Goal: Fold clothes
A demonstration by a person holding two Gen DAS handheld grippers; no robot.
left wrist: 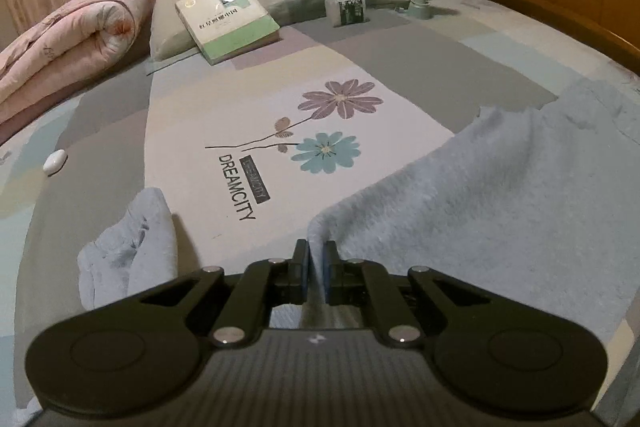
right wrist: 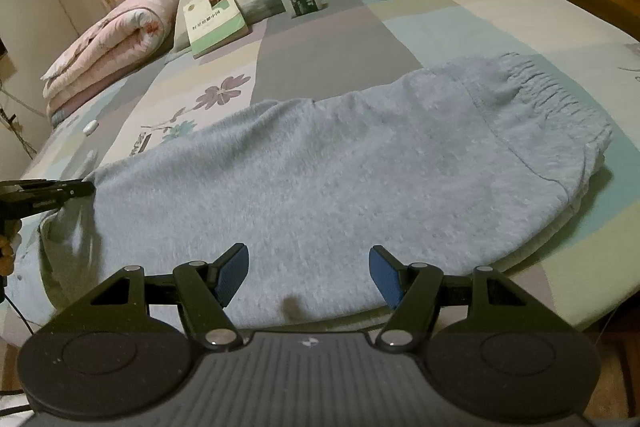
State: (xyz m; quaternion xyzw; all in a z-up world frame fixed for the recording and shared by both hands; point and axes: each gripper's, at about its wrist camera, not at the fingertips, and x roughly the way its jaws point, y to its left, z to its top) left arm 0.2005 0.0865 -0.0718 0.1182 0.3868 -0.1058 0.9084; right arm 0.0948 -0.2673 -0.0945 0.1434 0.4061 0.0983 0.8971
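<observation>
Left wrist view: the left gripper (left wrist: pixel 316 259) is closed on a raised edge of the light blue sweatpants (left wrist: pixel 500 195), which spread to the right over the bed sheet (left wrist: pixel 200 115).
Loose leg end: a crumpled bit of the same blue fabric lies near left.
Right wrist view: the right gripper (right wrist: pixel 308 267) hangs with jaws wide apart over the sweatpants' near edge, holding nothing.
Garment: it lies across the bed, elastic waistband (right wrist: pixel 548 87) far right.
Progress: judged early; a fold looks just begun, most folding remains.
</observation>
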